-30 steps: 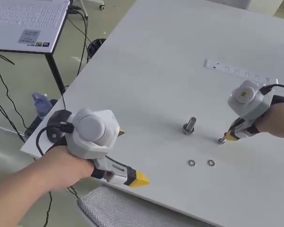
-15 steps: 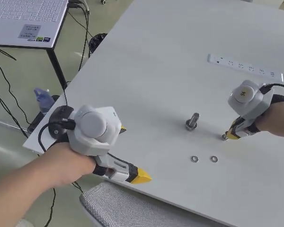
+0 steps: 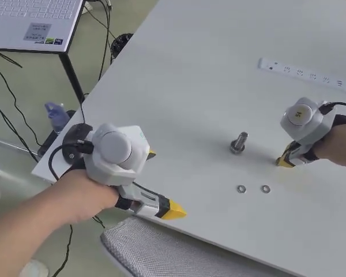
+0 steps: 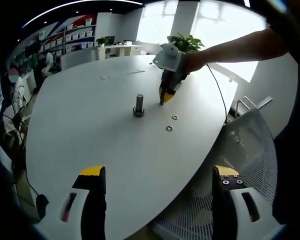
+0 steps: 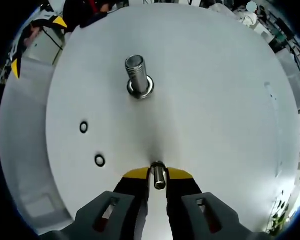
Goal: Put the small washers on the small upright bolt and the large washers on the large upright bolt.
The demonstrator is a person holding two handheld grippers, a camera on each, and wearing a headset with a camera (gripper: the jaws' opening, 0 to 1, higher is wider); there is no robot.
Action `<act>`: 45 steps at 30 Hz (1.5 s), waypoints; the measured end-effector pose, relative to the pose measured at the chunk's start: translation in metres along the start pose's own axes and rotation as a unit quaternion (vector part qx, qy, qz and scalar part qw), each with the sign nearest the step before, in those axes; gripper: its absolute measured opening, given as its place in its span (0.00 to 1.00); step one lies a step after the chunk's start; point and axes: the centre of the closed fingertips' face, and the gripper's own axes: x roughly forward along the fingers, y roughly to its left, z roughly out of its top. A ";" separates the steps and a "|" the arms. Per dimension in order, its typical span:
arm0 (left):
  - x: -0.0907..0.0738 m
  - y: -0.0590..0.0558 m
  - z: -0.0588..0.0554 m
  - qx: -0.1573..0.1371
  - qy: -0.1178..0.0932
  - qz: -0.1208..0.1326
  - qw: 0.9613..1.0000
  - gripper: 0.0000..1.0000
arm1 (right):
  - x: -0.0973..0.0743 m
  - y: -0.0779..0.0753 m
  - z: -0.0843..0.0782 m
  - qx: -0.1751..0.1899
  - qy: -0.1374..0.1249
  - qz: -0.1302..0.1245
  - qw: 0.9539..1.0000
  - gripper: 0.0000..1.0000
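Closing in over the last second, the right gripper [image 3: 285, 162] pinched the small bolt [image 5: 159, 178], so we judged it steadied, not loaded. In the head view both washers [image 3: 241, 188] lay at its eight o'clock, and the left gripper [image 3: 174, 212] hung spread.

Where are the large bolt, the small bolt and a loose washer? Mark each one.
large bolt [image 5: 135, 70], right gripper view, threaded shank.
small bolt [image 5: 158, 175], right gripper view, its shank.
loose washer [image 3: 241, 188], head view, the ring.

White table [image 3: 190, 86], silver large bolt [image 3: 239, 142], silver small bolt [image 5: 158, 177], yellow-tipped black left claw [image 4: 158, 172], grey mesh chair [image 3: 161, 254]
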 end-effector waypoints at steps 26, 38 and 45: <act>-0.005 -0.002 0.016 0.022 -0.023 0.001 1.000 0.89 | -0.001 0.002 0.002 0.008 -0.008 -0.005 1.000 0.13; -0.006 -0.003 0.019 0.040 -0.028 0.004 0.999 0.90 | -0.001 0.003 0.002 0.008 -0.009 -0.006 1.000 0.13; -0.007 -0.004 0.017 0.062 -0.020 -0.001 0.998 0.91 | -0.001 0.003 0.002 0.003 -0.011 -0.006 1.000 0.13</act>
